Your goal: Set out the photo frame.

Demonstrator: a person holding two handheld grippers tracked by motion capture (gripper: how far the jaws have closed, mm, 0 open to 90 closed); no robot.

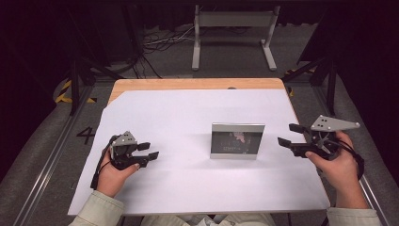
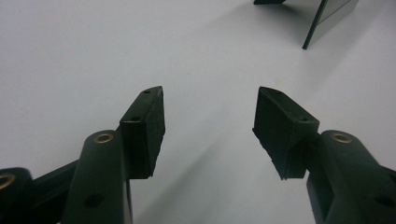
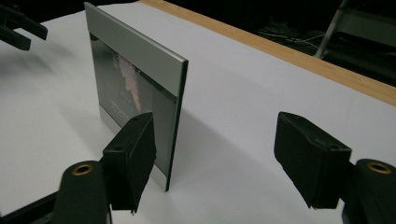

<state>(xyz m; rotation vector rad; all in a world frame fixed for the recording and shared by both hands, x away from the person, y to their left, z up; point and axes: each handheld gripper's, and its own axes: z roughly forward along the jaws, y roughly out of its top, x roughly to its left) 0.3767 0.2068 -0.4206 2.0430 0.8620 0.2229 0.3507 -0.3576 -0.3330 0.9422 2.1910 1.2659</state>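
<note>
Now a picture frame [image 1: 237, 140] is standing upright near the middle of the table [image 1: 197, 84], on a white sheet [image 1: 164, 122] that is covering most of the wooden top. It is resting on its lower edge, apparently propped from behind, with its glossy dark face turned toward the person.

The right gripper [image 1: 288, 134] is hovering just to the right of the frame and pointing at its side edge. In the right gripper view its fingers [image 3: 133, 158] are standing wide apart with nothing between them, and the frame's near edge is sitting just ahead of them, closer to the left-hand finger. The left gripper [image 1: 148, 150] is waiting well to the left of the frame, its fingers [image 2: 144, 128] likewise apart and holding nothing, above bare sheet.

The frame looks thin, stiff and fairly light, with a silver metal band across the top and a glazed, slippery front that would probably scratch or crack under a hard squeeze. It is likely to tip easily, since its footing is narrow. The safest hold seems to be across its thickness at the right side edge or along the silver band, pinching gently.

Nothing is lying on the sheet between either gripper and the frame. A grey metal stand [image 1: 233, 33] and loose cables [image 1: 160, 42] are sitting on the floor beyond the table, well out of the way.
</note>
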